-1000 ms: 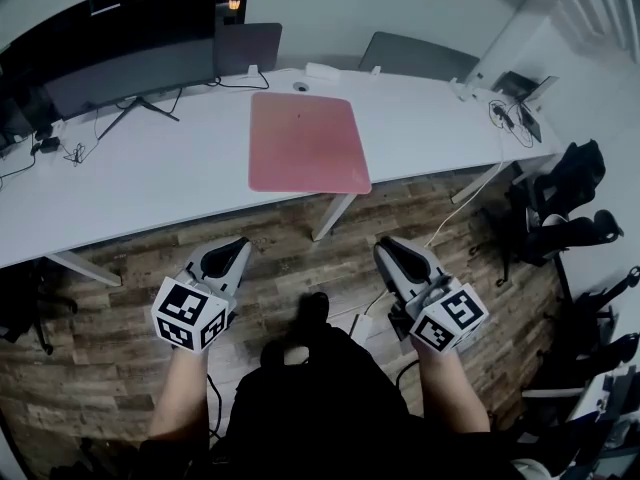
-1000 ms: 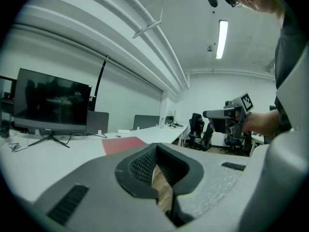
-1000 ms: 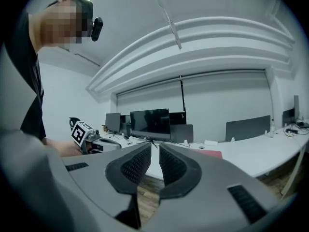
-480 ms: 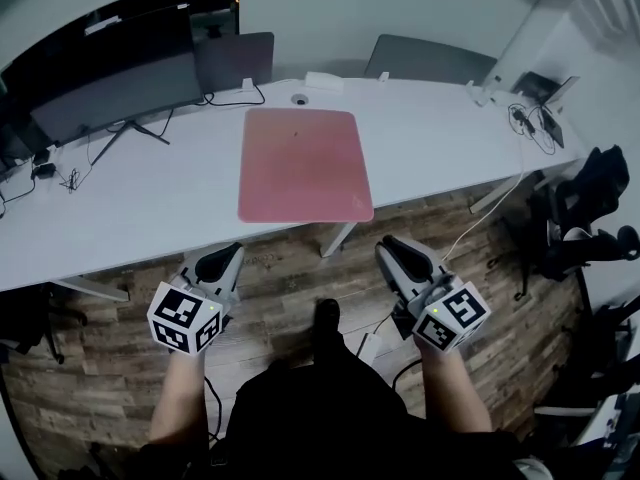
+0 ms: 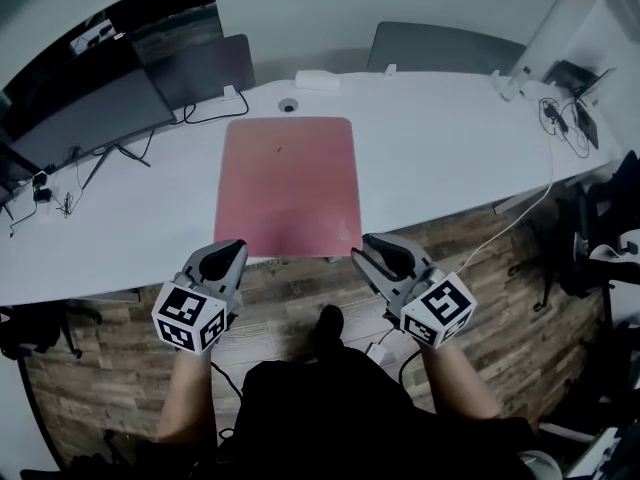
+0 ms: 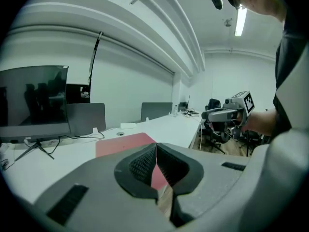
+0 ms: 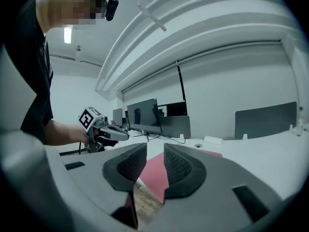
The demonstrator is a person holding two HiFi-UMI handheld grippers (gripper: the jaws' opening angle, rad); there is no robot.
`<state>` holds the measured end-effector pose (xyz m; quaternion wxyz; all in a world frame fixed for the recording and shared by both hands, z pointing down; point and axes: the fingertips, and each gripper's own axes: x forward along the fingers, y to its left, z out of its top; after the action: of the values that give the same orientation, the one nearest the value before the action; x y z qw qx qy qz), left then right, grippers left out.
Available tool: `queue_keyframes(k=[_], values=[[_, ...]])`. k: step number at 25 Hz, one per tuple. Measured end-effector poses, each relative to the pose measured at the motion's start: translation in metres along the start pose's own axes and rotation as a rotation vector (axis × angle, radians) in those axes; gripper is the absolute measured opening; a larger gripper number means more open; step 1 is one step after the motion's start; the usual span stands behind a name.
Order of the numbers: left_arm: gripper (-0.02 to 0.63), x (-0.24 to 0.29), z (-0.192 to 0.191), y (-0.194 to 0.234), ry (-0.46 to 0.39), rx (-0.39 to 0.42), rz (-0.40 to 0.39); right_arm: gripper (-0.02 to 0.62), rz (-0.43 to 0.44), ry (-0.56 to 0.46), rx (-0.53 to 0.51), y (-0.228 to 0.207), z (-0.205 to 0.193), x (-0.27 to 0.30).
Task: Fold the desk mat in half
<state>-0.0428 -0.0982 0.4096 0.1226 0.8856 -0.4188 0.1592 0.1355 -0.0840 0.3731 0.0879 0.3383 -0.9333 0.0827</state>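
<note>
The pink desk mat [image 5: 290, 185] lies flat and unfolded on the white desk [image 5: 440, 158], reaching to the desk's near edge. My left gripper [image 5: 232, 253] hovers just off that edge by the mat's near left corner, jaws shut with nothing between them. My right gripper [image 5: 365, 252] is by the near right corner; its jaws have just been opening and stand apart, empty. Neither touches the mat. The mat [image 6: 123, 143] shows ahead of the left jaws, and the mat [image 7: 154, 170] appears beyond and between the right jaws.
A monitor [image 5: 85, 118] with cables, a laptop [image 5: 205, 68] and a white power block [image 5: 315, 79] stand along the desk's far side. A grey chair back [image 5: 440, 48] is behind the desk. Cables and chargers [image 5: 560, 118] lie at the right end. Wooden floor [image 5: 290, 308] is below.
Both grippers have moved forward to the desk's near edge, level with the mat's near corners. The right jaws have parted.
</note>
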Motion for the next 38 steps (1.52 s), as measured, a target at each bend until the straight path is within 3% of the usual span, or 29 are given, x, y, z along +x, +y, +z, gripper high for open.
queue_keyframes(k=[8,16,21,28,38], values=[[0.003,0.038,-0.022,0.014,0.064,-0.003,0.035,0.155,0.025,0.179,-0.032,-0.031,-0.061,0.038],[0.003,0.034,-0.059,0.037,0.077,0.012,-0.019,0.198,-0.016,0.363,-0.156,-0.001,-0.104,0.061],[0.011,0.026,-0.089,0.041,0.137,0.061,-0.048,0.210,-0.043,0.420,-0.189,0.014,-0.125,0.067],[0.110,0.034,-0.127,0.046,0.209,0.062,-0.074,0.232,-0.033,0.480,-0.208,0.009,-0.160,0.084],[0.132,0.065,-0.162,0.058,0.304,0.061,-0.045,0.242,-0.032,0.544,-0.273,-0.023,-0.212,0.101]])
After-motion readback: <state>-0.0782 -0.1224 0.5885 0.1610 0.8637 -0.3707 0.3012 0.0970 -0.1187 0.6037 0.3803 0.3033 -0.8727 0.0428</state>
